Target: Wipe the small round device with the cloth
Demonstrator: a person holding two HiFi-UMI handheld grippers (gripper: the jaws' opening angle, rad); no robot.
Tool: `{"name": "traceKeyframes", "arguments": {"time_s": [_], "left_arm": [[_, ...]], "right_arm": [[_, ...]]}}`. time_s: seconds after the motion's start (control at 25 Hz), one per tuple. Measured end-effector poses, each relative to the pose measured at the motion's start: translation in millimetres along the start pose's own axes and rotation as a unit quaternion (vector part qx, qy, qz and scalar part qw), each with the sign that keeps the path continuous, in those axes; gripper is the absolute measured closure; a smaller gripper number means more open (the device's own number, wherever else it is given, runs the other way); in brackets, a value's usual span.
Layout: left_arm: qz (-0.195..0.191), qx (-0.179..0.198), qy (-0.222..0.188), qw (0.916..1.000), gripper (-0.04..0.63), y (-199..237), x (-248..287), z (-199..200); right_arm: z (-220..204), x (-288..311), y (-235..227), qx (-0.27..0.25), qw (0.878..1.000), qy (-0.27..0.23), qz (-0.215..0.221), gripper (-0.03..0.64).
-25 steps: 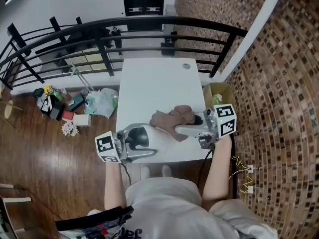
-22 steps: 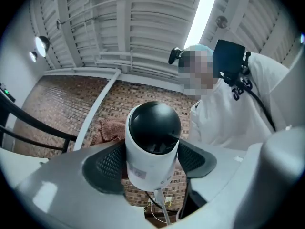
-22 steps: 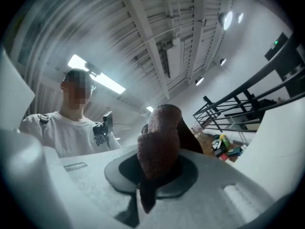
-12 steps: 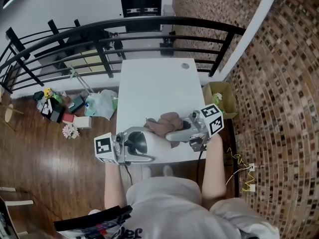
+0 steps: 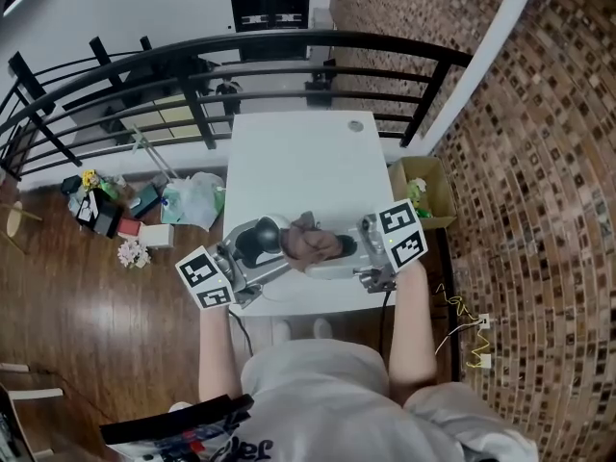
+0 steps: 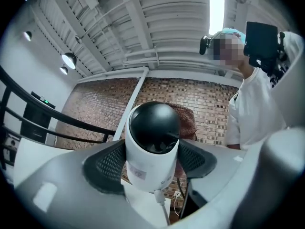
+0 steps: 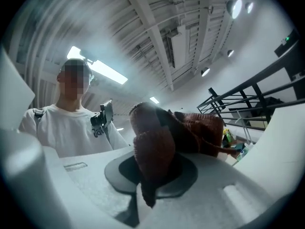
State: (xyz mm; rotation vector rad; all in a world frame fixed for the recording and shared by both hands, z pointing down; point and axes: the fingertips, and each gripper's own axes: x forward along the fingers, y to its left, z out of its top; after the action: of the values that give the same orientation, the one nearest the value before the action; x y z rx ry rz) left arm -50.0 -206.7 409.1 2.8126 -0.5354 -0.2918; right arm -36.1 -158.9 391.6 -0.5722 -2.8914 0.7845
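Note:
The small round device (image 5: 256, 240) is a white cylinder with a black domed top and a thin cable hanging from its base. My left gripper (image 5: 258, 248) is shut on it, the mesh pads (image 6: 104, 168) pressing its white sides (image 6: 151, 161). The brown cloth (image 5: 315, 245) is bunched in my right gripper (image 5: 322, 251), whose jaws are shut on it (image 7: 157, 149). In the head view both are lifted over the near edge of the white table (image 5: 298, 162), with the cloth right against the device's black dome. The left gripper view shows the cloth (image 6: 187, 120) just behind the dome.
A small round disc (image 5: 355, 126) lies at the table's far right corner. A black railing (image 5: 202, 85) runs behind the table. A brick wall (image 5: 539, 191) stands to the right, with a cardboard box (image 5: 422, 189) beside the table. Bags and clutter (image 5: 144, 205) lie on the wooden floor at left.
Both grippers moved toward each other. The cloth came off the table and left to meet the device, and the left gripper swung the device up and right so its dome turns toward the cloth.

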Motion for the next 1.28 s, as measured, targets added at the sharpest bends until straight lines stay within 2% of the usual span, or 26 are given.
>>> {"name": "traceKeyframes", "arguments": {"time_s": [0.08, 0.16, 0.24, 0.32, 0.48, 0.6, 0.68, 0.8, 0.92, 1.0, 1.12, 1.2, 1.28], "left_arm": [[-0.021, -0.001, -0.011, 0.9997, 0.232, -5.9, -4.4, 1.8], [-0.075, 0.0, -0.031, 0.9967, 0.232, -24.5, -10.7, 9.0], [-0.129, 0.008, -0.048, 0.9904, 0.23, -44.2, -14.5, 16.7], [-0.162, 0.021, -0.049, 0.9853, 0.23, -55.3, -12.8, 18.4], [-0.216, 0.037, -0.039, 0.9749, 0.23, -73.3, -10.4, 16.0], [-0.227, 0.038, -0.051, 0.9718, 0.231, -74.9, -15.1, 18.3], [-0.216, 0.034, -0.055, 0.9742, 0.232, -69.0, -16.6, 17.1], [-0.175, 0.028, -0.049, 0.983, 0.232, -52.0, -12.9, 13.5], [-0.099, 0.022, -0.043, 0.9939, 0.232, -20.4, -7.8, 11.9], [-0.041, 0.012, -0.042, 0.9982, 0.232, 3.3, -4.7, 11.0], [0.031, -0.012, -0.067, 0.9972, 0.232, 31.0, -2.1, 14.9], [0.055, -0.028, -0.087, 0.9943, 0.232, 41.4, -4.5, 18.2], [0.061, -0.033, -0.09, 0.9936, 0.233, 44.9, -8.1, 17.7]], "right_arm": [[6.2, -17.7, -5.7, -0.027, 0.999, 0.0, -0.039, 0.592], [20.3, -49.5, -18.1, -0.024, 0.995, -0.029, -0.09, 0.592], [26.6, -66.9, -24.1, -0.016, 0.993, -0.043, -0.106, 0.592], [23.9, -62.4, -24.2, -0.011, 0.995, -0.049, -0.084, 0.592], [12.1, -30.1, -17.0, 0.017, 0.998, -0.065, 0.013, 0.592], [10.5, -23.8, -16.4, 0.032, 0.995, -0.075, 0.054, 0.592], [10.8, -22.5, -22.2, 0.045, 0.995, -0.08, 0.049, 0.592], [11.6, -27.2, -32.4, 0.045, 0.996, -0.075, 0.008, 0.592], [15.0, -32.7, -40.2, 0.026, 0.997, -0.065, -0.027, 0.591], [14.4, -31.4, -43.8, 0.017, 0.998, -0.056, -0.038, 0.592], [9.9, -20.3, -42.1, 0.012, 0.999, -0.043, -0.026, 0.592], [5.4, -10.8, -42.3, 0.008, 0.999, -0.031, -0.021, 0.592], [1.9, -6.1, -43.5, 0.005, 1.0, -0.019, -0.021, 0.592]]}}
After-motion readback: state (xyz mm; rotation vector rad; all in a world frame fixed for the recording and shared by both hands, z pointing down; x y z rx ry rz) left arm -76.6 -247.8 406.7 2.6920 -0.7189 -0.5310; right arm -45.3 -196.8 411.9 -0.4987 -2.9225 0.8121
